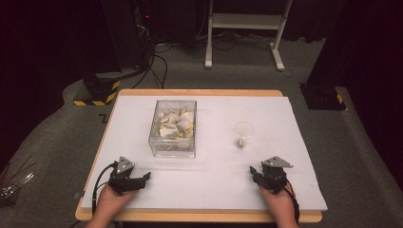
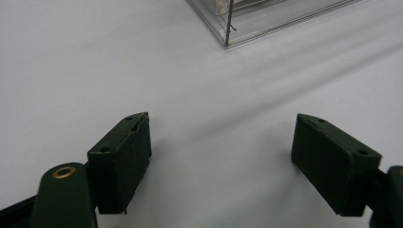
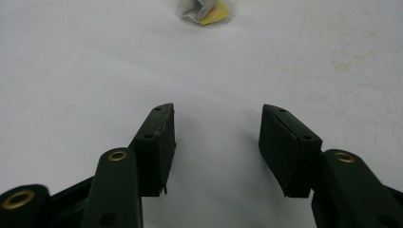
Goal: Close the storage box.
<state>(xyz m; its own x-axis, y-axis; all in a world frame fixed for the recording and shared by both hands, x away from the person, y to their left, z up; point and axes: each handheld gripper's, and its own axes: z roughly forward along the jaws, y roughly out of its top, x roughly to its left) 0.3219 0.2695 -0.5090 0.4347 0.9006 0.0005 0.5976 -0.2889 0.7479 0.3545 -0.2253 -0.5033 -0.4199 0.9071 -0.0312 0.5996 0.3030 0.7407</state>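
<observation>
Both tools are held wide and empty, the left tool (image 1: 146, 176) and right tool (image 1: 252, 171) low over the surface (image 1: 214, 180). Ahead sits the box (image 1: 173, 127) of light, crumpled packets, likely soft and easily pinched by an edge; the cup (image 1: 243, 135) stands near, thin and tippable.

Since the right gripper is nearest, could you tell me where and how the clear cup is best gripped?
Judging by its pose, grip the clear cup across its side wall below the rim, approaching level from the near side with the open right gripper. It stands upright, apart from the clear box.
</observation>
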